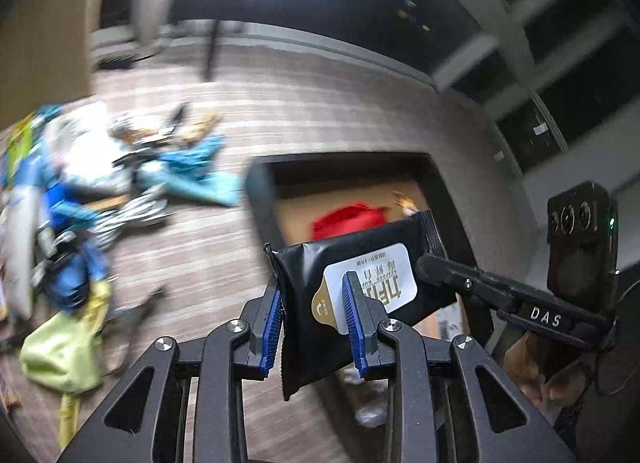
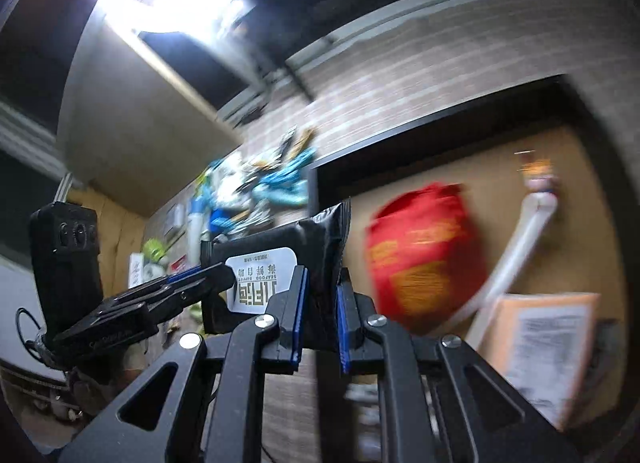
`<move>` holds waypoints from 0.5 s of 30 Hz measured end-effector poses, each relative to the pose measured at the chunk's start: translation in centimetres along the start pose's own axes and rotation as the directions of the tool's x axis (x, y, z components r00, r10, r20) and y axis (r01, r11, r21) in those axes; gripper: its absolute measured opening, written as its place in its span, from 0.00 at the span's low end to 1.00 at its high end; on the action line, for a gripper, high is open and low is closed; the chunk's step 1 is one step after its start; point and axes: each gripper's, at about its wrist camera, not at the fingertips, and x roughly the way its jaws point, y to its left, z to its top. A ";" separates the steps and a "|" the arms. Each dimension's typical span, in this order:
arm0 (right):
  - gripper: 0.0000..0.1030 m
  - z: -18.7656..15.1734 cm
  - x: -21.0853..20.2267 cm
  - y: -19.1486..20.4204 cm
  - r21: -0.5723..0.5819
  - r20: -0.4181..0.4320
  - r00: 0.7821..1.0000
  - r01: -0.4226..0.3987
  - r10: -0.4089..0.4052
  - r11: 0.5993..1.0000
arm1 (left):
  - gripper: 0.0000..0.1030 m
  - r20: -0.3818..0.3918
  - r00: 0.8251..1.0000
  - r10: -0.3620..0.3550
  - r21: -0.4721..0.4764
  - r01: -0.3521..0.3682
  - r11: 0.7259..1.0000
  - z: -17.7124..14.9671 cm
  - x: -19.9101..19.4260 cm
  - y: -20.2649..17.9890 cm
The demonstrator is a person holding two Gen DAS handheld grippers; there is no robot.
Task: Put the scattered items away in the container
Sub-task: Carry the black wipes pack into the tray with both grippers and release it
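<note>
While both tools grip it at once, the black wet-wipe pack (image 1: 320, 303) hangs in the air just short of the near left corner of the container (image 1: 262, 191), its white label facing the cameras. Blue pads of the left gripper (image 1: 314, 305) are clamped on the pack's left end, and the right gripper (image 2: 320, 305) is pinched tight on the crimped right end, so the pack spans the two. Beyond it sits the dark-walled container, a box with a brown cardboard floor. Inside lie a red pouch (image 2: 424, 259) near the middle, a white tube (image 2: 516, 247) with a printed cap leaning to its right, and a tan packet with a printed sheet (image 2: 548, 347) at the near right corner. Much of the brown floor to the left of and beyond the pouch is bare. Left of the box, on the striped pale wood floor (image 1: 312, 103), a blurred heap of scattered items (image 1: 96, 183) in blue, white and teal spreads out, with a yellow-green bag (image 1: 60, 351) nearest. A strip of bare floor separates the heap from the container's left wall.
</note>
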 end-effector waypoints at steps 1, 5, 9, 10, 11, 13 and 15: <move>0.14 0.0 -0.8 -0.6 0.007 0.019 1.000 0.019 -0.019 1.000 | 0.27 -0.007 1.000 0.003 0.025 -0.003 1.000 0.2 0.5 -1.2; 0.33 0.3 -4.3 -2.9 0.013 0.117 0.969 0.216 -0.216 0.976 | 0.41 0.010 0.999 0.033 0.089 -0.034 0.996 0.6 1.1 -4.2; 0.44 0.2 -5.8 -4.3 0.037 0.158 0.952 0.260 -0.263 0.965 | 0.41 0.031 0.997 0.072 0.119 -0.075 0.990 0.4 0.6 -4.3; 0.45 0.1 -5.9 -4.5 0.041 0.159 0.952 0.260 -0.263 0.965 | 0.41 0.033 0.996 0.078 0.114 -0.081 0.990 0.4 0.4 -4.0; 0.45 0.1 -5.8 -4.5 0.042 0.161 0.951 0.262 -0.265 0.964 | 0.41 0.037 0.996 0.081 0.102 -0.085 0.991 0.3 0.2 -3.6; 0.45 0.1 -5.4 -4.4 0.040 0.160 0.952 0.260 -0.263 0.965 | 0.41 0.042 0.995 0.088 0.081 -0.092 0.992 0.2 -0.2 -2.7; 0.45 0.0 -4.7 -4.0 0.028 0.148 0.958 0.245 -0.246 0.969 | 0.41 0.044 0.994 0.101 0.071 -0.104 0.992 -0.1 -0.6 -1.8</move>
